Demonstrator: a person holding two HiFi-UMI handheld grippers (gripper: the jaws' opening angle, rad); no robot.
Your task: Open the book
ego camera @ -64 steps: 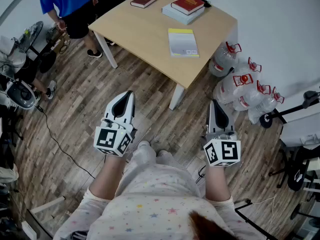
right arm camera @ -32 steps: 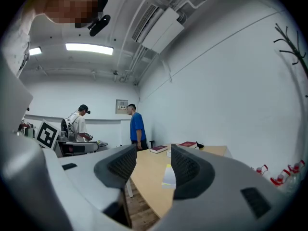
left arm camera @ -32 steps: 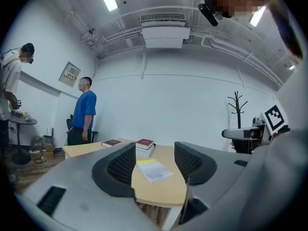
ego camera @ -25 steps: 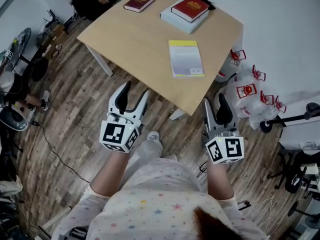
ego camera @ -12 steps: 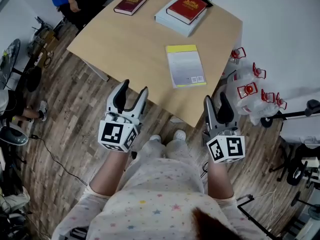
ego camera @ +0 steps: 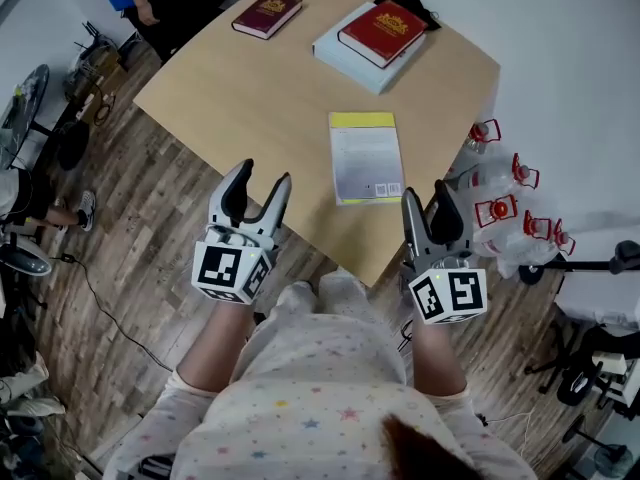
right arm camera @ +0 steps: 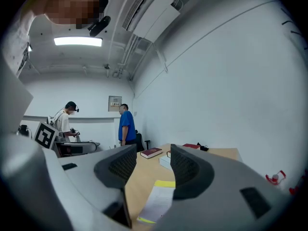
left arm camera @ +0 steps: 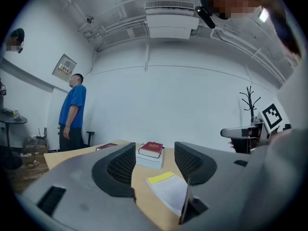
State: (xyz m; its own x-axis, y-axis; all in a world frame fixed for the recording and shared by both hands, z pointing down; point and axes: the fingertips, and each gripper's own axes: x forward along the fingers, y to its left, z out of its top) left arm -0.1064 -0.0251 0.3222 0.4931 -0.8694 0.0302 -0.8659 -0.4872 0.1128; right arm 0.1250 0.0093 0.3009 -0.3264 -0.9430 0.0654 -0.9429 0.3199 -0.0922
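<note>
**Item: thin book, yellow band** [ego camera: 366,158]. Judged to be the book to open, being the closest of those on the table [ego camera: 250,88]. It lies flat and shut by the table's near edge. Its long axis runs away from the person, with the yellow band at the far end. Which long edge is the spine cannot be told.

**Left gripper** [ego camera: 262,176]. Jaws set wide with nothing between them. Held off the table, over the floor, well to the left of the thin book's near end. Its own view looks along the jaws to the thin book [left arm camera: 168,189] ahead and slightly right.

**Right gripper** [ego camera: 424,196]. Jaws moderately apart, holding nothing. Sits just off the thin book's near right corner and is the nearer of the two. Its own view shows the thin book [right arm camera: 156,201] low between the jaws.

**Other stock, all beyond the thin book's far end:**
- red book [ego camera: 382,20], on a pale book [ego camera: 345,53]
- dark red book [ego camera: 265,14], further left

**Handling note.** The approach is forward and slightly inward. The right gripper would probably lift the cover while the left steadies.
</note>
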